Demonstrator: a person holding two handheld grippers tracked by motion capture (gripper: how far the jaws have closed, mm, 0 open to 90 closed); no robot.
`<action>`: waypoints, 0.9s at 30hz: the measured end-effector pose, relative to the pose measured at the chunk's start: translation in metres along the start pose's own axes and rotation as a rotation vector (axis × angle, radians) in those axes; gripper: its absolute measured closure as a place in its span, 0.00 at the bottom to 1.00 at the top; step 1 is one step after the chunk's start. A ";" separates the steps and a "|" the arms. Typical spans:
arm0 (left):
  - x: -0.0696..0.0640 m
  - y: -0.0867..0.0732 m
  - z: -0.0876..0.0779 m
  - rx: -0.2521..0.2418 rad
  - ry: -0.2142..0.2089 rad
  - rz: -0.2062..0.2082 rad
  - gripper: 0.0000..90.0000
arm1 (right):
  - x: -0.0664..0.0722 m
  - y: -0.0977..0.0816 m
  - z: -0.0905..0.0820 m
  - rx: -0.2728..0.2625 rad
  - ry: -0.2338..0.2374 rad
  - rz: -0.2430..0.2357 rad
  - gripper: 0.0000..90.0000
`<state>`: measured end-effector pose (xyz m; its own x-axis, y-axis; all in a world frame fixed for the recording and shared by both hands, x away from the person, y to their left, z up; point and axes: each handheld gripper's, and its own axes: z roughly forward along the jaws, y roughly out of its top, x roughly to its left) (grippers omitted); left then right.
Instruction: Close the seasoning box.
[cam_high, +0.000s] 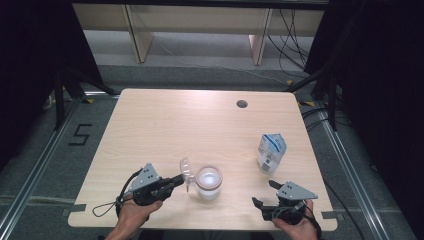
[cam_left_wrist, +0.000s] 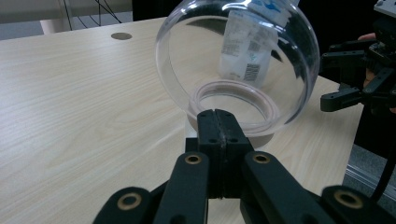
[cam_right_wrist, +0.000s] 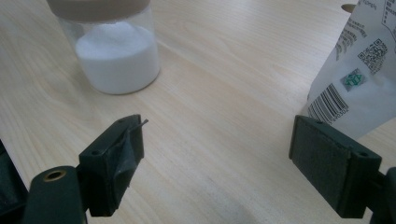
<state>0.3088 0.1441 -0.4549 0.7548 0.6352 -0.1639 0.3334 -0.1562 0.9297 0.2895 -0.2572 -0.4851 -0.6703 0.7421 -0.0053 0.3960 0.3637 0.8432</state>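
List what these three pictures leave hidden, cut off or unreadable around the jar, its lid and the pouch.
- Lid, left gripper view: the shut left tool covers its gripped edge.
- Jar, right gripper view: the top edge cuts off its mouth.
- Pouch, right gripper view: cut by the right edge; print unreadable.
- Pouch print, high view: too small.

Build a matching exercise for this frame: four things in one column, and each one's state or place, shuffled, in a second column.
Things:
1. left hand-held gripper
2. right hand-held gripper
3. jar
4. pouch

States or places:
A. holds white powder, its mouth uncovered
B. jaws apart, nothing between them
C. stands upright near the table's right edge
D. jaws shut on the edge of the clear lid

Pairs: 1-D, 2-B, 3-A, 4-C
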 end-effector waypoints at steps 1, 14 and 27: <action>-0.001 0.000 0.000 -0.001 0.004 -0.010 0.99 | -0.001 0.000 0.000 0.002 0.007 -0.007 0.21; -0.002 0.003 0.004 -0.001 -0.004 0.010 0.99 | 0.000 0.000 0.001 -0.001 0.009 -0.014 0.21; -0.005 0.004 0.008 0.004 -0.018 0.026 0.99 | 0.001 0.000 0.000 0.006 0.001 0.000 0.21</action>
<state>0.3110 0.1338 -0.4527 0.7731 0.6174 -0.1458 0.3159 -0.1753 0.9325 0.2890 -0.2560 -0.4852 -0.6708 0.7416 -0.0045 0.3997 0.3667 0.8401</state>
